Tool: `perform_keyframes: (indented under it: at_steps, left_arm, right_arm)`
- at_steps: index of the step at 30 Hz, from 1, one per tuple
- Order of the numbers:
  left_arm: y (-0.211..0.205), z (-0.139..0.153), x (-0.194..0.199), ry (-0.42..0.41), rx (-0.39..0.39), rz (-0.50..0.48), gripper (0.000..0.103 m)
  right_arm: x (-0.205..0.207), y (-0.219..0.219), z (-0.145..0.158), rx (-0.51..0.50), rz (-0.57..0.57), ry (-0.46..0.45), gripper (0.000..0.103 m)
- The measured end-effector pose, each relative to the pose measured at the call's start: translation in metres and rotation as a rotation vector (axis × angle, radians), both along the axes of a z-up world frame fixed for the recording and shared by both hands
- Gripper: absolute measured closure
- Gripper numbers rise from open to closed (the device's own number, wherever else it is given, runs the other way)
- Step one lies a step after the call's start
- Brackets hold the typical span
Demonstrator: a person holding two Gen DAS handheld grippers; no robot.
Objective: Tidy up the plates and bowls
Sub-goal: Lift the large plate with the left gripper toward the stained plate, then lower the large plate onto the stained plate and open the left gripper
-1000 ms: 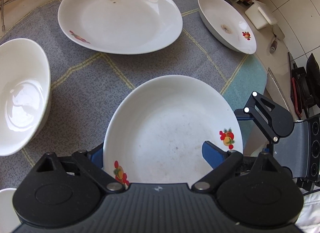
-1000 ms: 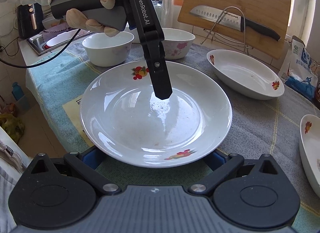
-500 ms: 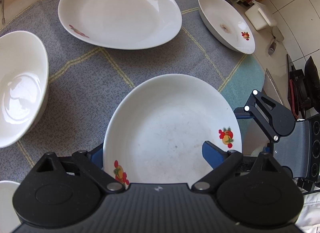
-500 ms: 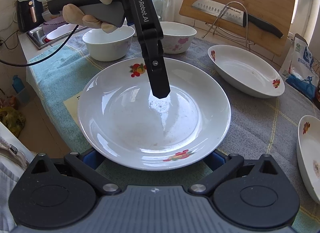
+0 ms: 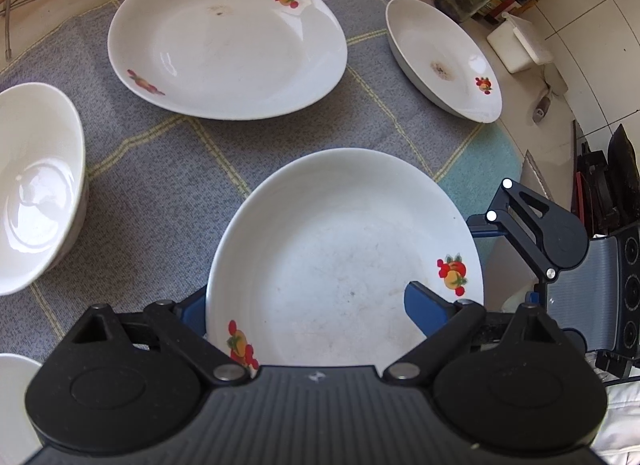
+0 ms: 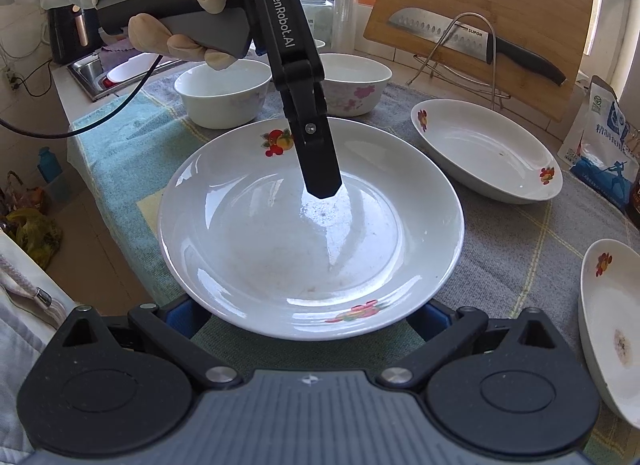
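Zero stacking visible so far: every dish lies on its own on the checked cloth (image 5: 160, 153), so nearly the whole job looks left to do.

Count:
- One plate (image 5: 344, 249) sits right at both claws.
- A second plate (image 5: 228, 41) lies ahead of the left claw (image 5: 308, 301), well apart from it.
- A third plate (image 5: 444, 65) lies ahead of that claw and to its right.
- One bowl (image 6: 222, 95) and a flowered bowl (image 6: 356, 85) stand side by side beyond the right claw (image 6: 306, 315), past the near plate.

My guess at the step in hand is lifting the near plate to set it on another one. After that, the bowls need nesting.

Left claw:
- It stands about half open and straddles the near plate's rim.
- One finger (image 6: 320, 169) reaches over into the well, its tip just above or on the glaze.
- The other finger goes under the plate and is mostly hidden.
- I cannot tell whether the pads actually squeeze the plate.
- A gloved hand (image 6: 188, 5) holds its handle.

Right claw:
- Its jaws are spread wide with bare cloth showing between them.
- The plate's near rim overlaps both blue fingertips, so the tips sit under or just at the rim.
- Nothing is pinched. Whether they touch the underside is hidden.
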State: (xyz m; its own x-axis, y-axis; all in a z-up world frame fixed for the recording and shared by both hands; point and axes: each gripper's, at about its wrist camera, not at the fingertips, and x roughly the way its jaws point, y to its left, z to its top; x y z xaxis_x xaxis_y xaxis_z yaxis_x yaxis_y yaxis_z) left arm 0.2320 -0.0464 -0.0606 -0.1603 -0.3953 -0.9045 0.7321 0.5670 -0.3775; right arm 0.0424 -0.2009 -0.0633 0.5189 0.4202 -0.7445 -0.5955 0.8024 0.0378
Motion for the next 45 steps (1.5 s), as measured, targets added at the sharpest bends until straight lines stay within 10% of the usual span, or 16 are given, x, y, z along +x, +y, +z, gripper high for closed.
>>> perform_keyframes:
  at_steps: [45]
  left_arm:
    - [-0.214,0.032,0.008,-0.058,-0.073,-0.264,0.008]
  right_arm:
    - [-0.007,-0.162,0.018,-0.016,-0.300,-0.055,0.000]
